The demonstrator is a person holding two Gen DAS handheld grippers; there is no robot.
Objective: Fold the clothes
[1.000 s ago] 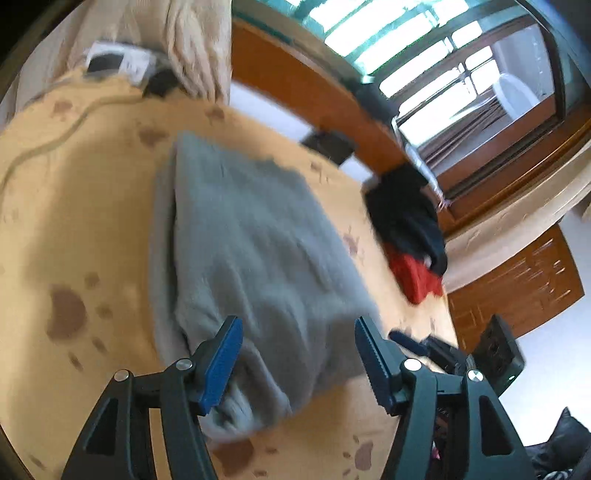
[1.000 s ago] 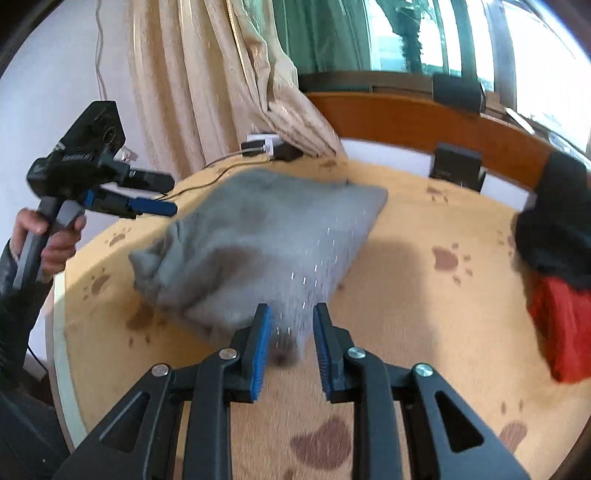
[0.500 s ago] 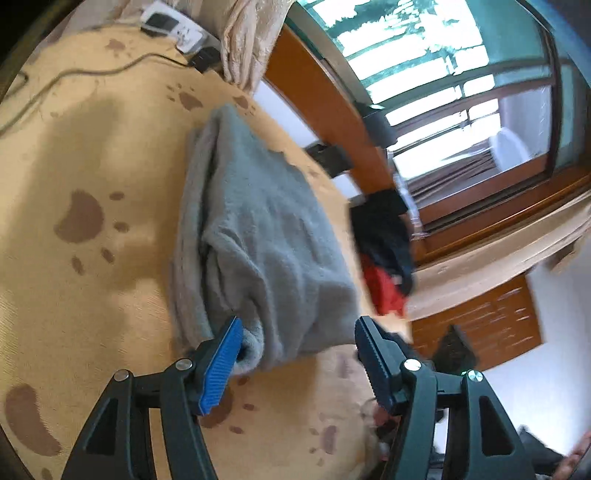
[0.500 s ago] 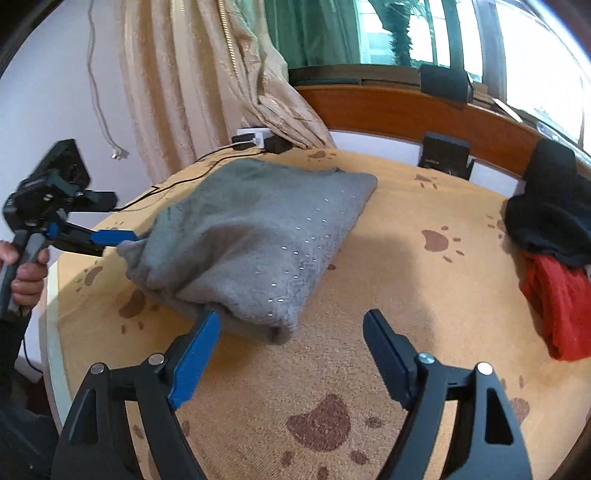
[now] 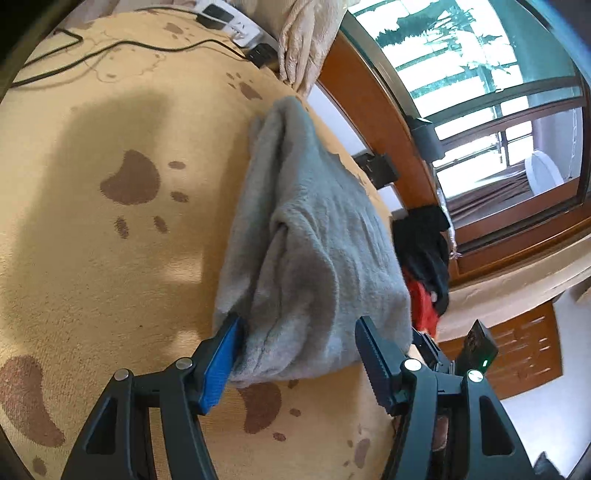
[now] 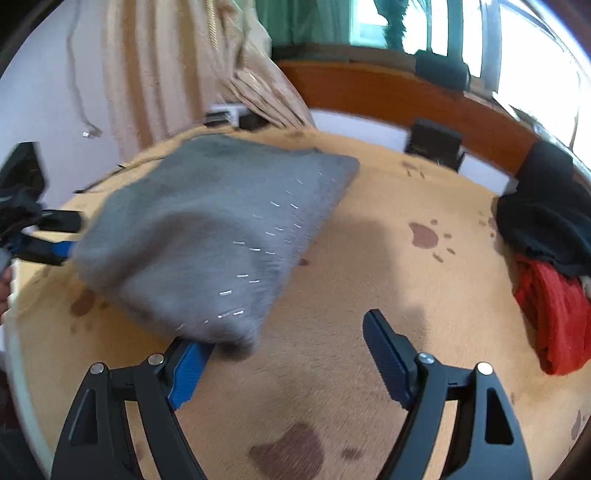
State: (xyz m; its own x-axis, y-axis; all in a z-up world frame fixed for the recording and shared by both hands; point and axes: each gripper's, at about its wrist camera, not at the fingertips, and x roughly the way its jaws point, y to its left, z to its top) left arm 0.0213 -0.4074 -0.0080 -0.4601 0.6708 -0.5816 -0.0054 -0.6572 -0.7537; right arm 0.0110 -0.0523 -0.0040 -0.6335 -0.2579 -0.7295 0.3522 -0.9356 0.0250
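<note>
A tan blanket (image 6: pixel 351 288) printed with brown paw marks covers the surface under both claws. Beyond it runs an orange-brown wooden board (image 6: pixel 388 92), and past that a big window (image 5: pixel 480 66) lets in bright daylight. A beige curtain (image 6: pixel 177 62) hangs ahead and to the left of the right claw, with a white power strip (image 5: pixel 236 22) and a black cable (image 5: pixel 122 46) lying at its foot. To the right of the right claw, at the blanket's edge, a black garment (image 6: pixel 546 206) sits on top of a red one (image 6: pixel 550 310).

The grey sweater (image 5: pixel 314 258) is folded into a thick, fuzzy bundle with small pale flecks across its top. It lies on the blanket directly ahead of the left claw (image 5: pixel 299 358), whose jaws stand wide on either side of its near end; the left blue pad (image 5: pixel 221 365) touches the fabric. From the right claw (image 6: pixel 284 362), also spread wide, the sweater lies ahead and to the left, its near corner resting over the left finger (image 6: pixel 186 373) while the right one is over bare blanket.
</note>
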